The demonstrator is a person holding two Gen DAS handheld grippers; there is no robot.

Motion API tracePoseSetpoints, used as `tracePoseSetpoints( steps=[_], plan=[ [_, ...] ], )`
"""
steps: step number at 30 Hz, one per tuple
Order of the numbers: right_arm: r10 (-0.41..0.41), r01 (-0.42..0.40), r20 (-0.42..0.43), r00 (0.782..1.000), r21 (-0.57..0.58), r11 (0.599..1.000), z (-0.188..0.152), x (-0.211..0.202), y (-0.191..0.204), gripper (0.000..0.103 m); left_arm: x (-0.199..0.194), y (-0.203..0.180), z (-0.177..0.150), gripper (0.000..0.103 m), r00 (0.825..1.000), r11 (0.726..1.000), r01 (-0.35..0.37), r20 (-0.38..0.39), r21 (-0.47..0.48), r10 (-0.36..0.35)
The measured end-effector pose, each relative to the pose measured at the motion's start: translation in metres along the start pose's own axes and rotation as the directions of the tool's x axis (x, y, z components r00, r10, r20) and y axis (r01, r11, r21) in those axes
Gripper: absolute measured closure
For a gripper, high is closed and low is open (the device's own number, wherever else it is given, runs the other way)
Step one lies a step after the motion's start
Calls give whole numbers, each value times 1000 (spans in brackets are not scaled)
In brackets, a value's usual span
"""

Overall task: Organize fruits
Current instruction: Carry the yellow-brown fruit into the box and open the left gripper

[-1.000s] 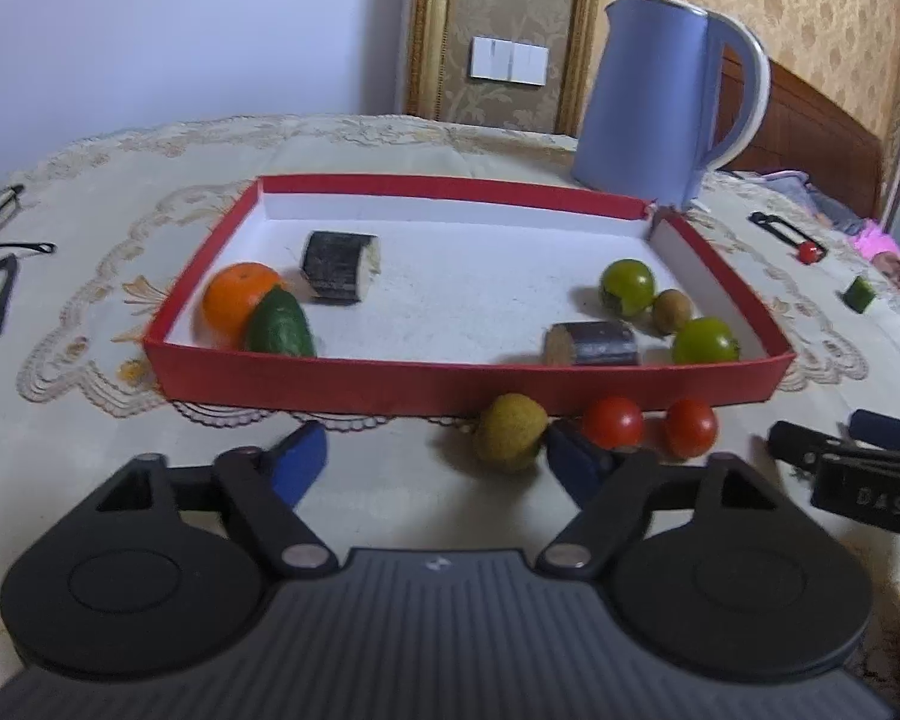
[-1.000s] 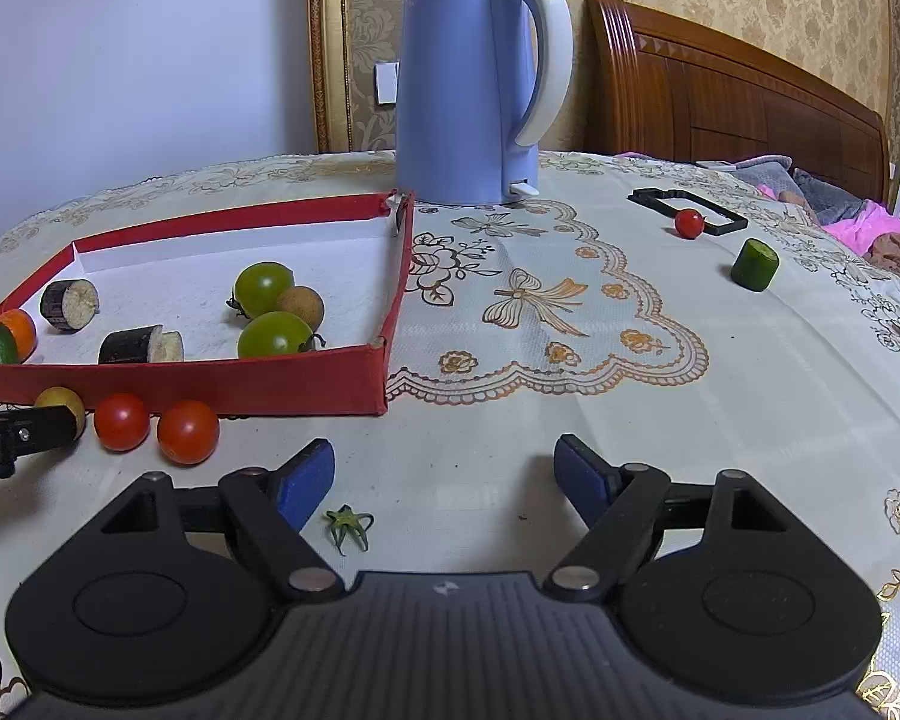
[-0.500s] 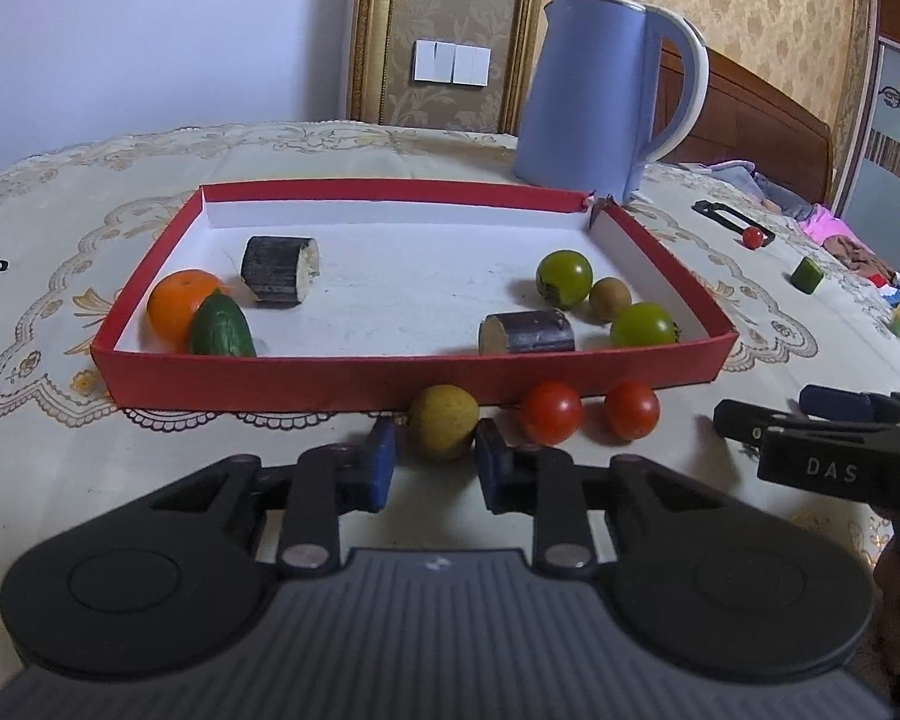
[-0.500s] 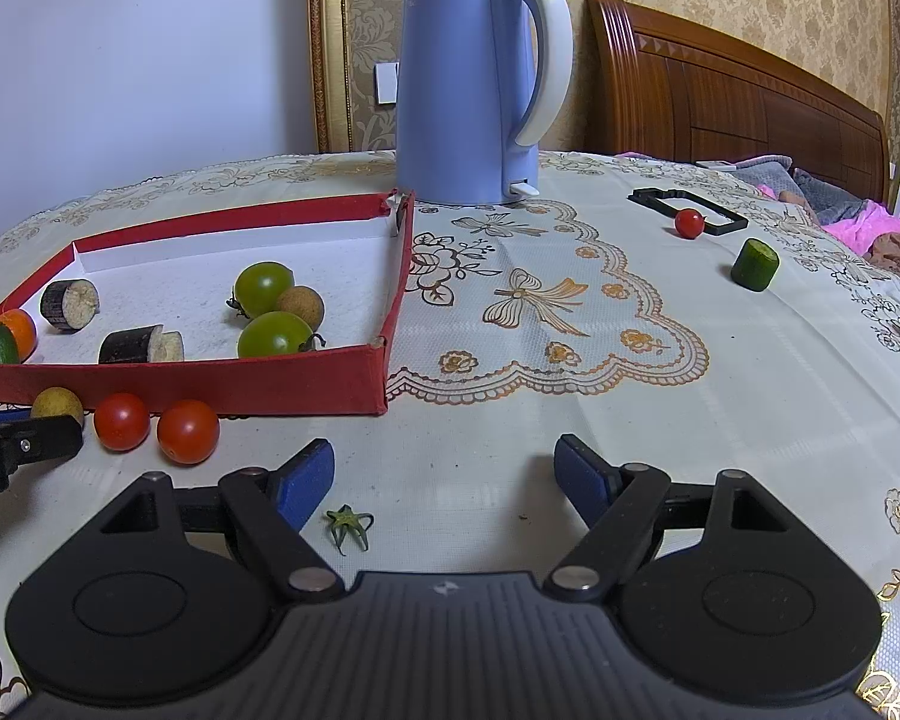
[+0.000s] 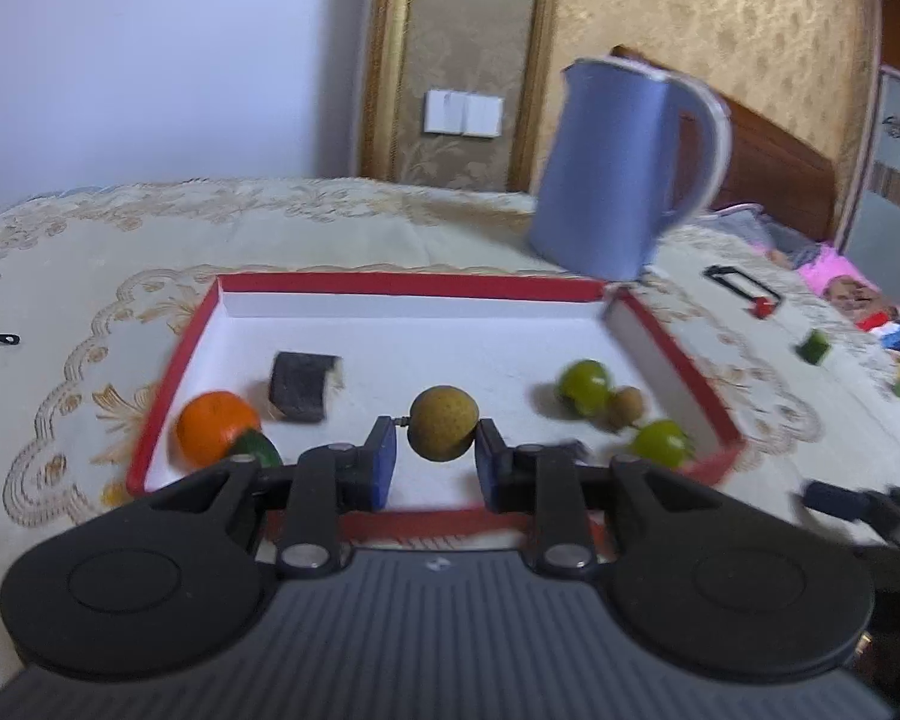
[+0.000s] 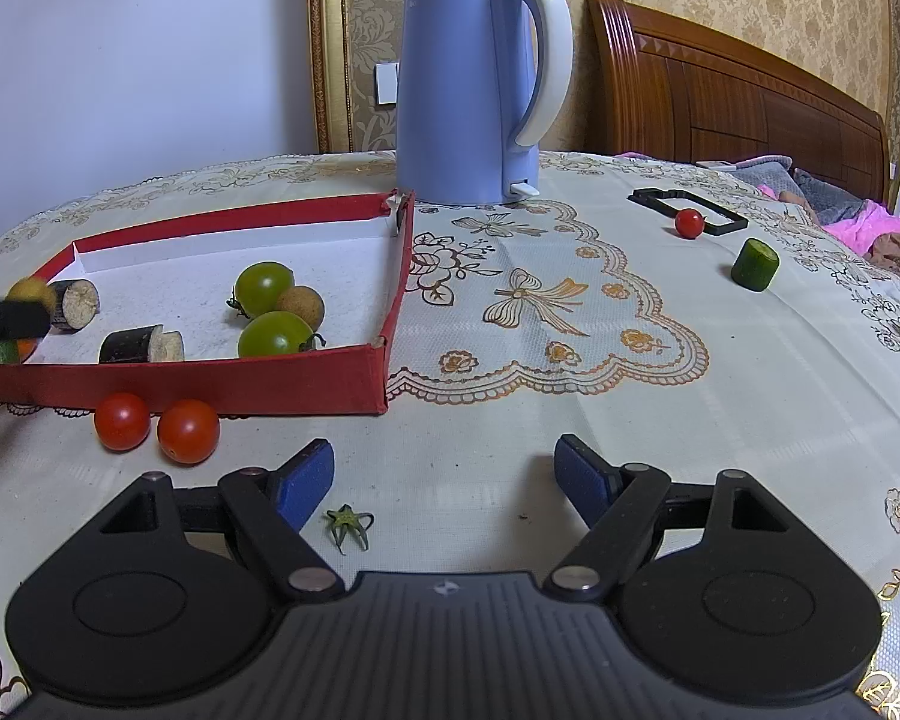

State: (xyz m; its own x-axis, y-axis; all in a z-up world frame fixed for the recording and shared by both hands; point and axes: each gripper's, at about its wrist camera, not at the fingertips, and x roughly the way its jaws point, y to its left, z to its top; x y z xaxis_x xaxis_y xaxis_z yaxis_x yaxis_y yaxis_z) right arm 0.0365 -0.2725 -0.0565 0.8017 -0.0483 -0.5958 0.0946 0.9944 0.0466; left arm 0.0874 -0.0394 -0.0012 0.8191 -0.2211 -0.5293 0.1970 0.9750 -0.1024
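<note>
The left tool (image 5: 435, 465) is clamped on a yellow-brown round fruit (image 5: 443, 425), carried in the air over the near part of the red tray (image 5: 390, 286). It is over the tray but not set down yet, so this one is mid-delivery.

Already inside the tray: an orange (image 5: 217, 434) with a green cucumber piece (image 5: 258, 450) against it at the left, two dark eggplant chunks (image 6: 141, 344), two green tomatoes (image 6: 264, 288) and a small brown fruit (image 6: 299, 306) between them at the right.

Left to do, as far as I can judge: two red tomatoes (image 6: 156, 429) sit on the counter (image 6: 570, 360) just outside the tray's near wall, and farther right a third small red tomato (image 6: 689, 222) and a cucumber stub (image 6: 755, 264) stand well apart from it (whether those count, I cannot say).

The right tool (image 6: 444, 477) is spread wide with nothing in it, low over the counter near a loose green stem (image 6: 348, 525). It looks well placed to take those red tomatoes.
</note>
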Motion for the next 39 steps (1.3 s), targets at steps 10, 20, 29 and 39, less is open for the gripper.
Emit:
tracePoseSetpoints(
  steps=[10,20,29,39],
  plan=[
    [0,0,0,1000,0,1000,0,0,0,23,49,10,14,78,993,993,-114,-32,-37,113],
    [0,0,0,1000,0,1000,0,0,0,22,66,6,5,77,984,984,-175,-35,21,175],
    [0,0,0,1000,0,1000,0,0,0,22,54,11,-3,38,978,978,-206,-6,10,206],
    [0,0,0,1000,-1,1000,0,-1,0,22,6,13,-10,25,976,986,-165,141,-6,164]
  ],
)
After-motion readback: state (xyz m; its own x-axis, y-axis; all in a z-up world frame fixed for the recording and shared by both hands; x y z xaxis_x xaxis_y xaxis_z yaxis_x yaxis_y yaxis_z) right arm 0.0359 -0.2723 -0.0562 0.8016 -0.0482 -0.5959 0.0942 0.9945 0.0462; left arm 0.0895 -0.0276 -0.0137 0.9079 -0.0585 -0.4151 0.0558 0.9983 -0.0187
